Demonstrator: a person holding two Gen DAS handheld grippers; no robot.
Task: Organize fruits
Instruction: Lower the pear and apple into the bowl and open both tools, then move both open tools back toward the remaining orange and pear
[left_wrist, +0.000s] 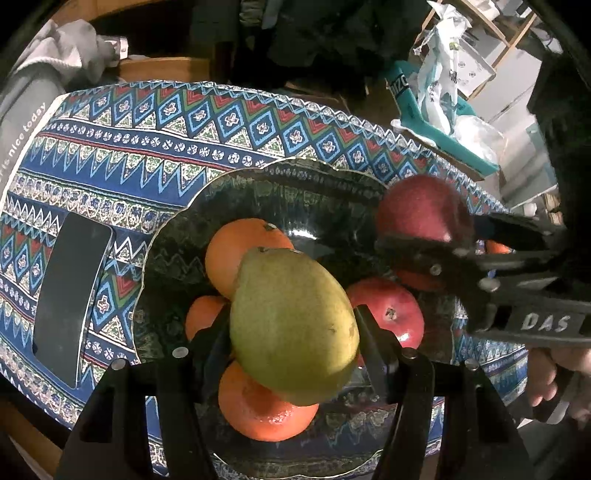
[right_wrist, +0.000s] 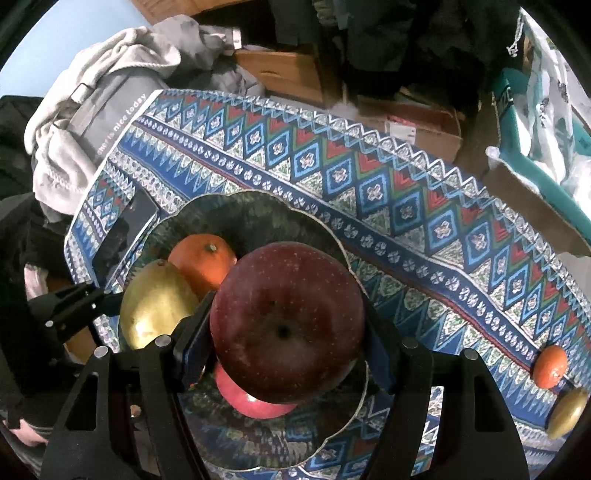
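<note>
Above the dark plate (left_wrist: 173, 258) sitting on the patterned tablecloth (left_wrist: 129, 147), the left gripper (left_wrist: 291, 332) is clamping a green pear (left_wrist: 291, 325) over the oranges (left_wrist: 240, 251), while the right gripper (right_wrist: 286, 332) is squeezing a dark red apple (right_wrist: 286, 325) above a lighter apple (right_wrist: 243, 398) near the plate's right edge.

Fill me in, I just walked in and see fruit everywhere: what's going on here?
A person is gathering fruit into a dark scalloped bowl on a patterned tablecloth. The left tongs grip a green pear above the bowl, and the right tongs grip a dark red apple beside it. Oranges and another red apple already lie in the bowl. A small orange remains out on the cloth.
</note>
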